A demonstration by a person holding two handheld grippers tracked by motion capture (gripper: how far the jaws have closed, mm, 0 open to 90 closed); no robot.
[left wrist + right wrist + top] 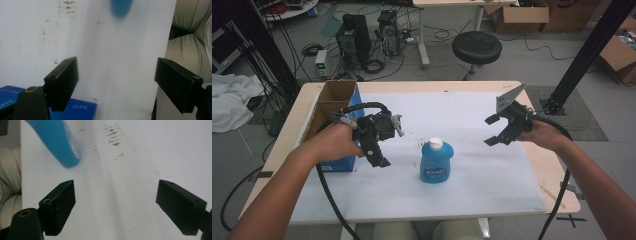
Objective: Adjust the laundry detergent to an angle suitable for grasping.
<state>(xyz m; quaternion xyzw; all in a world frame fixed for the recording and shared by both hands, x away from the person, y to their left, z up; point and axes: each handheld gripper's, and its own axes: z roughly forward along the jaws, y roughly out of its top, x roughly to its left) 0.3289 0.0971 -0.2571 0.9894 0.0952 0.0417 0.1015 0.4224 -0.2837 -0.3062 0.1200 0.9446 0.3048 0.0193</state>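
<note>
Both forearms enter low; left gripper (379, 145) and right gripper (501, 131) hover with jaws spread wide, empty. Squat blue plastic bottle with white cap (436, 162) stands upright between them on white table cover (492, 180). Risk: one-sided contact tips it.

I'm working in what looks like a lab or workshop: two computer towers (367, 35) stand on the grey floor amid loose cables (312, 50), a black stool (476, 47) sits beside a desk, cardboard boxes (522, 15) are stacked along the wall, and black metal frame posts (584, 55) flank my table (437, 86).
</note>
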